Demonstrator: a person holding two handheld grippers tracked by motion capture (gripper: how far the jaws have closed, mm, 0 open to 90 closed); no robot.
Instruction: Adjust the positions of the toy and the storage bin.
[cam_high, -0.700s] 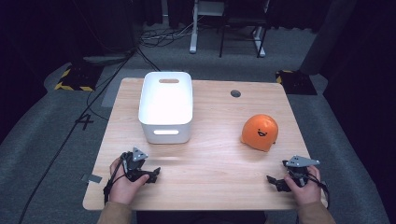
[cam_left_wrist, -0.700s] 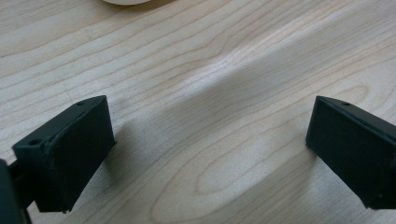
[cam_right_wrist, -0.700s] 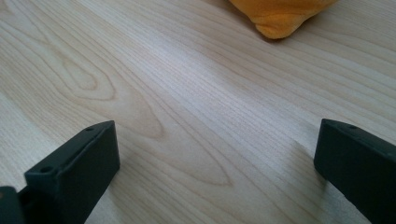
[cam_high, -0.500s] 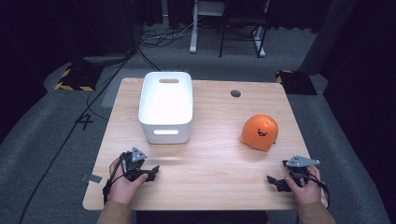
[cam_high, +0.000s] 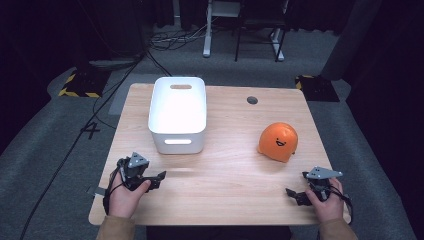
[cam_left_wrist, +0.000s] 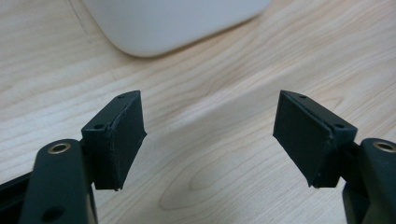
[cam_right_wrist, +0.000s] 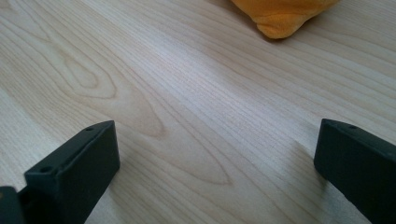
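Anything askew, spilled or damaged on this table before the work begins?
Nothing stands out. The white bin sits upright and looks undamaged, the orange plush toy rests apart from it on the table, and the left gripper and right gripper are open, holding nothing.

White plastic bin (cam_high: 178, 114): rectangular, rounded corners, slot handles at both short ends, upright, open top, left-centre of wooden surface (cam_high: 230, 195). Orange plush ball (cam_high: 278, 141): round, smiling face on side, rests right of bin, well apart from it.
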